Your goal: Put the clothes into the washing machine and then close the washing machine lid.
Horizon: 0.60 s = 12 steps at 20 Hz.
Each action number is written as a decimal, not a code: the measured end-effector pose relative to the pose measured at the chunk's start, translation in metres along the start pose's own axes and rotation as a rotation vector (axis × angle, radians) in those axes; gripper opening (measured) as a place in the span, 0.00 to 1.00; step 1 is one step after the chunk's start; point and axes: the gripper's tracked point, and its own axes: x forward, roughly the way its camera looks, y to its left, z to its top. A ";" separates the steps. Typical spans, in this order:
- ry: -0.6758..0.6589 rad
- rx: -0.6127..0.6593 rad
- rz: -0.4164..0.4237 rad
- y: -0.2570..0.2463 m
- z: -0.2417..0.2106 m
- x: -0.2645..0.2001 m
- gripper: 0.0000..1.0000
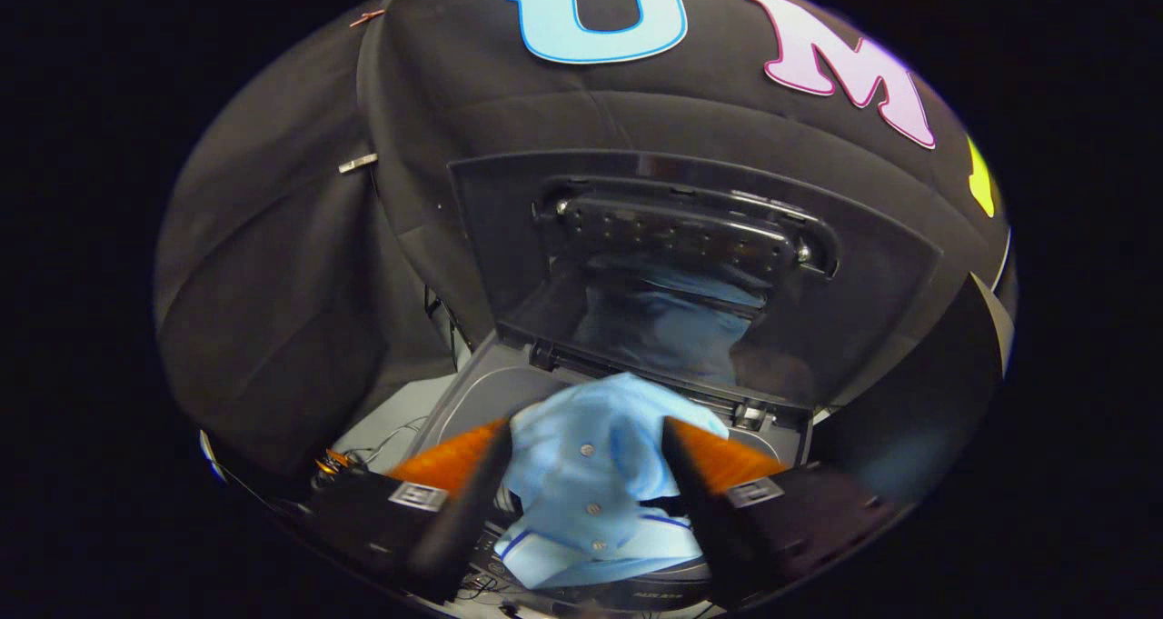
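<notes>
A light blue shirt with small buttons and a dark blue trim hangs bunched between my two fingers, and my gripper is shut on it. The shirt hangs over the open top of the grey washing machine. The machine's dark lid stands raised just beyond the shirt, its glossy inner face mirroring the blue cloth. The drum opening under the shirt is hidden by the cloth.
Black cloth walls close in behind and on both sides of the machine. Loose cables lie on a pale surface to the left of the machine. A dark control strip of the machine shows under the hanging shirt.
</notes>
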 end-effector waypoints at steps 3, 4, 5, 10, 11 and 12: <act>-0.041 -0.008 0.009 0.004 0.013 -0.012 1.00; -0.060 -0.006 0.010 0.003 0.018 -0.016 0.99; -0.076 -0.004 0.012 0.004 0.023 -0.022 0.99; -0.182 0.028 0.025 0.007 0.061 -0.056 0.99; -0.213 0.036 0.023 0.006 0.072 -0.063 0.99; -0.246 0.042 0.019 0.004 0.083 -0.071 0.99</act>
